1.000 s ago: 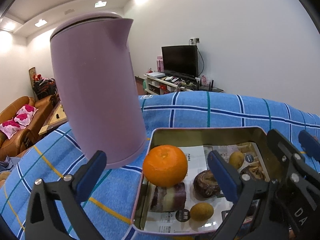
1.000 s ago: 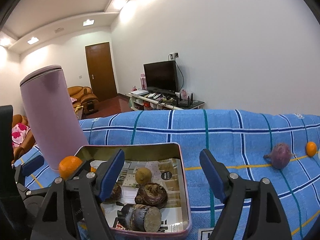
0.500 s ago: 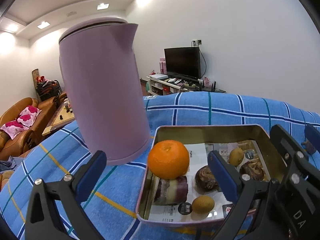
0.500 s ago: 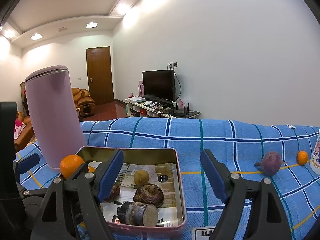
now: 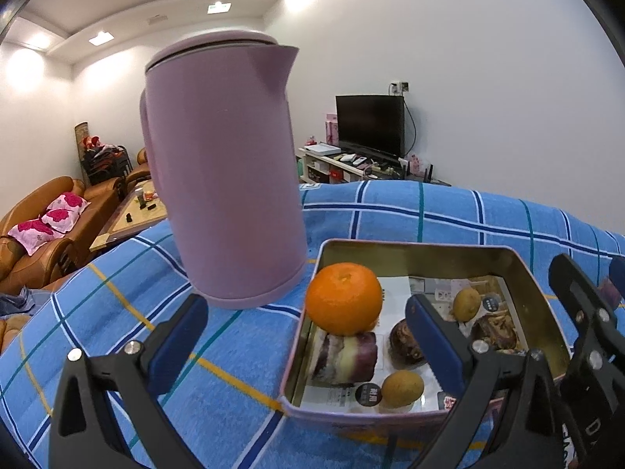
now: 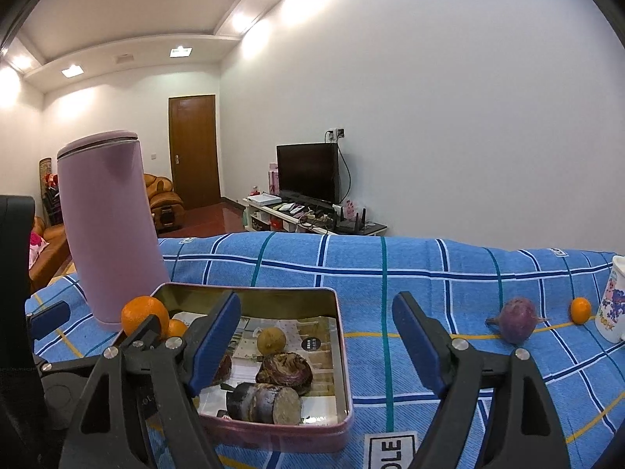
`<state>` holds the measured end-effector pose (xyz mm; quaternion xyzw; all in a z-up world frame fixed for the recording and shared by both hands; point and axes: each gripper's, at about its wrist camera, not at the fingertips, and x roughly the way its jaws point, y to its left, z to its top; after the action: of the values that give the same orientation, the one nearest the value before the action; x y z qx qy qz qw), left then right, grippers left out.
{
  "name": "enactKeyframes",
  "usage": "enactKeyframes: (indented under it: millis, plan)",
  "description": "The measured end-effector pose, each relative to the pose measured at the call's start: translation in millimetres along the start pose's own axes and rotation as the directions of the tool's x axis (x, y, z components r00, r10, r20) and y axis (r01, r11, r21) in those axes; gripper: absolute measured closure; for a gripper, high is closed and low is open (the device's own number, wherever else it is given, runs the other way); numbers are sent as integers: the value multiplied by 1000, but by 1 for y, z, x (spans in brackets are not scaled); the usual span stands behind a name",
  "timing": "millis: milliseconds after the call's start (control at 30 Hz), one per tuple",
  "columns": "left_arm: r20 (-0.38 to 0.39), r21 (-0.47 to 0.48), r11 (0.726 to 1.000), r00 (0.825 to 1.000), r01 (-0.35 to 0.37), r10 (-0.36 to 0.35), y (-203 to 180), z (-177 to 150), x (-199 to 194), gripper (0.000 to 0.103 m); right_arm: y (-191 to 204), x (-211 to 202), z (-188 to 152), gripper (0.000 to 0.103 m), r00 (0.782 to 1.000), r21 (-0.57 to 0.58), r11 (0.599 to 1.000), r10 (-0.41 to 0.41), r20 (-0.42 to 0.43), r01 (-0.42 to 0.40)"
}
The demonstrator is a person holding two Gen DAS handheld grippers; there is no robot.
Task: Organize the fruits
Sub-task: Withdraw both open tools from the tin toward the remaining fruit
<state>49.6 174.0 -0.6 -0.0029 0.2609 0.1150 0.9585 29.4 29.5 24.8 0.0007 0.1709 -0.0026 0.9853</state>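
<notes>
Two fruits lie loose on the blue checked cloth [image 6: 390, 273], far to the right of the tin: a round purple fruit [image 6: 516, 319] and, just beyond it, a small orange [image 6: 580, 310] beside a printed mug [image 6: 615, 305]. The pink tin [image 6: 343, 351] at near left already holds several pieces on its paper lining, among them a small yellow-brown fruit [image 6: 270, 340], a dark wrinkled one [image 6: 287, 367] and a cut purple chunk [image 6: 265, 402]; a large orange [image 5: 343, 299] rests on a cut purple piece by its left rim, with the lilac kettle [image 5: 224, 172] standing just behind. Both tools are empty, their jaws spread wide: the left gripper [image 5: 306, 338] hangs over the tin's near left corner, the right gripper [image 6: 316, 342] over its right wall. By my reading the purple fruit is next, and it lies right of and beyond the right gripper, well apart from it, so the right hand is plainly the nearer one. Being round, the fruit favours no particular closing direction.
</notes>
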Motion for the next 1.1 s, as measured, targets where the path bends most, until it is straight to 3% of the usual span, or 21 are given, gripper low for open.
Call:
enactKeyframes:
  millis: [300,500,1100]
  plan:
    - [9,4,1000,1000,-7,7,-4,-5,-10,0,-11,-12,-3,22,1000,11,1000,-12,-11,12]
    - [-7,-28,999,999,37,-37,-6,-10,-16,0,-21,-16,-6,22,998,-5,1000,-29,-50,29]
    - [20,64,994,995,92,-93,-53,-18,-41,0,-82,-26,-13,22,987,44,993,-105,-122,111]
